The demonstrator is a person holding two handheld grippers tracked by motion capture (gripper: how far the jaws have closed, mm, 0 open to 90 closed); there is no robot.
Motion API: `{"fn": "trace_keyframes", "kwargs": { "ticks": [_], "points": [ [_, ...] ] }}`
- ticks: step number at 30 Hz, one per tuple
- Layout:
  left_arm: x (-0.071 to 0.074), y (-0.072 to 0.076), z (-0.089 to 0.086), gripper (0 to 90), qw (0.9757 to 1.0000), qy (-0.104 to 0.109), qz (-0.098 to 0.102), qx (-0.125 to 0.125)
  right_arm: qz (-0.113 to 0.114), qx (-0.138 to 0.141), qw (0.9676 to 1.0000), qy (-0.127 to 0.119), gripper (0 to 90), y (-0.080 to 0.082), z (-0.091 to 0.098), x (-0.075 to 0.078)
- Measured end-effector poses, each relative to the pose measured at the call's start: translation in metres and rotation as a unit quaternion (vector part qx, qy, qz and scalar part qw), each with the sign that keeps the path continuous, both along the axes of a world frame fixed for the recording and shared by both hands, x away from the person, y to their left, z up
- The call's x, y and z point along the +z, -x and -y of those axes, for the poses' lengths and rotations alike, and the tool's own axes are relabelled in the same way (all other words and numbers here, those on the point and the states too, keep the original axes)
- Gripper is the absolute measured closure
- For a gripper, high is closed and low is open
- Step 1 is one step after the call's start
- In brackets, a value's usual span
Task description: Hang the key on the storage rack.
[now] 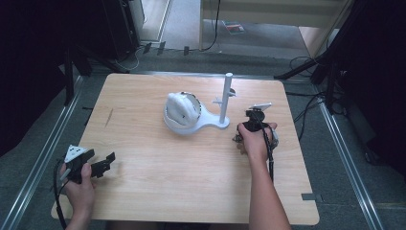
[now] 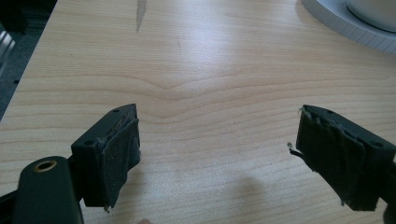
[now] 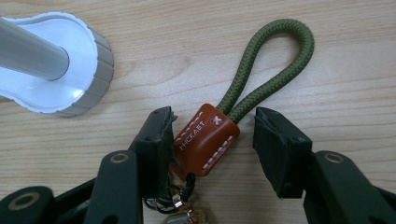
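Left claw (image 2: 217, 158) at near-left corner of counter (image 1: 158, 172), well apart from white stand (image 1: 191, 117); jaws spread wide, bare wood between them. Right claw (image 3: 212, 154) near right of stand base, pointing down at key strap (image 3: 208, 137). Strap's brown leather tab lies on counter between the 2 jaws: one pad touches tab, other stands clear, so claw is spread, not pinching. Green cord loop (image 3: 275, 60) extends beyond tab. Grey post (image 1: 225, 98) rises from stand base.

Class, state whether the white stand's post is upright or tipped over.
Upright: the post rises straight from its white base on the table.
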State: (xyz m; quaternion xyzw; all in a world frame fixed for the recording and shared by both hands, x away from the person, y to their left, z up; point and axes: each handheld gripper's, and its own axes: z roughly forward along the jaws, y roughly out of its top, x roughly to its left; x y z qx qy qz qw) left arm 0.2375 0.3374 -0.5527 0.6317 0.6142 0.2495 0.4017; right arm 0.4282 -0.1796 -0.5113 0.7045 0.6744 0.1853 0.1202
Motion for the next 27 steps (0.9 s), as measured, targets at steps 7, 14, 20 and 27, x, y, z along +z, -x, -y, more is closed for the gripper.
{"fn": "trace_keyframes", "kwargs": {
  "ticks": [7,14,20,27],
  "points": [
    [0.000,0.000,0.000,14.3,1.0000,-0.001,0.000,0.000,-0.002,0.002,0.9995,0.030,61.5,0.000,-0.004,-0.001],
    [0.000,0.000,0.000,14.3,1.0000,-0.001,0.000,0.000,0.004,0.009,0.9988,0.047,72.2,0.004,-0.007,-0.001],
    [0.000,0.000,0.000,14.3,1.0000,0.000,-0.002,0.000,0.040,0.019,0.9984,0.035,81.4,0.011,-0.005,0.003],
    [0.000,-0.001,0.000,14.3,1.0000,0.000,-0.003,0.000,0.069,0.031,0.9960,0.046,82.1,0.019,-0.004,0.005]
  ]
}}
